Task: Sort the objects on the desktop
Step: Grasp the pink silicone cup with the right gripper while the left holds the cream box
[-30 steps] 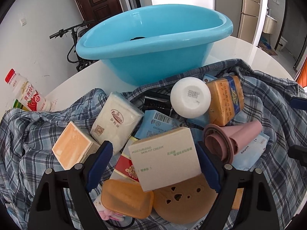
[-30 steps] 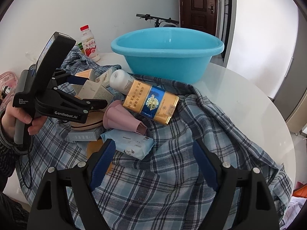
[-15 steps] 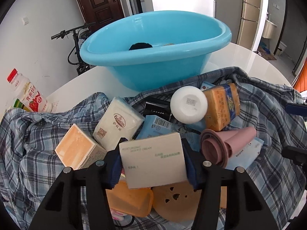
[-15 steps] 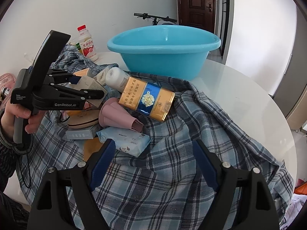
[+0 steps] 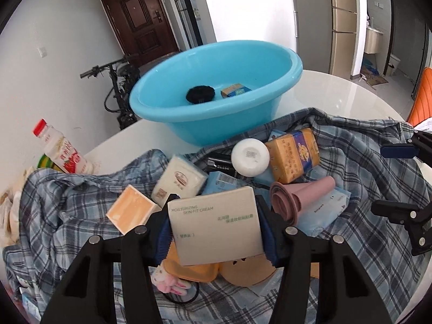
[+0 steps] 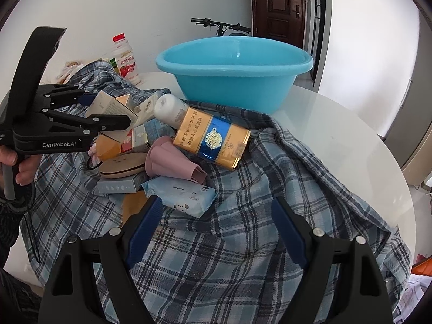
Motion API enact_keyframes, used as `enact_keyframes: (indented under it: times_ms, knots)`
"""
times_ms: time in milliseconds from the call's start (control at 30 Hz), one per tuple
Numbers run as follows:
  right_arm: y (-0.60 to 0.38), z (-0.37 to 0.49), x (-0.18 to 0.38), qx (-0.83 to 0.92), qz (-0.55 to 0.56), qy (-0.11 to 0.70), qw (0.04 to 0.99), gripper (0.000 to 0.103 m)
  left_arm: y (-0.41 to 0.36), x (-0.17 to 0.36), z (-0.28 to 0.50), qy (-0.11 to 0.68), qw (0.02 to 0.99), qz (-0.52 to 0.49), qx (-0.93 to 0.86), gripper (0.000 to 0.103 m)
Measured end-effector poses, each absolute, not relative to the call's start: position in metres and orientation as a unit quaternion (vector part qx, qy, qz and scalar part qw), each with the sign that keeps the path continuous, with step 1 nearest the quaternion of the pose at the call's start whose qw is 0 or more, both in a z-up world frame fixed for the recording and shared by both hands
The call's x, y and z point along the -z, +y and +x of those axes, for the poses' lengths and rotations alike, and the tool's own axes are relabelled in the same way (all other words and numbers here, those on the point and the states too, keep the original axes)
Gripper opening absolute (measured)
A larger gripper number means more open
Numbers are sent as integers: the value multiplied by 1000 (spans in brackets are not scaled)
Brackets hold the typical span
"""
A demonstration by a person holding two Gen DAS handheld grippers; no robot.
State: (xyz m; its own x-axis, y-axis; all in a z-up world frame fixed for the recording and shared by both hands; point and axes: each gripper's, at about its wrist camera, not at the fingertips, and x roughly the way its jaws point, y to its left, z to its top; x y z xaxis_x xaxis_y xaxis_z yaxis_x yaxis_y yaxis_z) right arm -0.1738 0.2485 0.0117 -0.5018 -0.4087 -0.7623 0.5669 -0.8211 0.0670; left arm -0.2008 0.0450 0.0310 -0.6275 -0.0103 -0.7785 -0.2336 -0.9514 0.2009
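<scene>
My left gripper (image 5: 214,225) is shut on a beige skin-cream box (image 5: 216,225), lifted a little above the pile on the plaid shirt (image 5: 378,167). From the right wrist view the same gripper (image 6: 116,110) holds that box (image 6: 109,106) at the left. The blue basin (image 5: 216,100) stands behind, with a black round thing (image 5: 200,94) and a small yellow-blue box (image 5: 235,89) inside. My right gripper (image 6: 216,229) hangs open over bare plaid cloth, nothing between its fingers.
The pile holds a gold-blue carton (image 6: 212,137), white bottle (image 6: 170,108), pink cup (image 6: 170,159), wipes pack (image 6: 181,194), round brown case (image 6: 122,164) and orange box (image 5: 129,212). A red-capped drink bottle (image 5: 60,148) stands at the left. White round table (image 6: 337,135).
The left gripper's jaws closed onto the cream box and lifted it off the pile; the basin's inside has come into view. The right gripper stayed put.
</scene>
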Motion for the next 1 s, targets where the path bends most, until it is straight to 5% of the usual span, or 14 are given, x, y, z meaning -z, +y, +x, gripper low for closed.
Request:
enact_keyframes:
  times_ms: [633, 1000]
  knots:
    - [234, -138, -20, 895, 379, 26, 235, 82, 25, -22, -186, 115, 84, -438, -888, 57]
    - [190, -144, -17, 896, 389, 16, 215, 102, 7, -24, -179, 91, 89, -416, -900, 57]
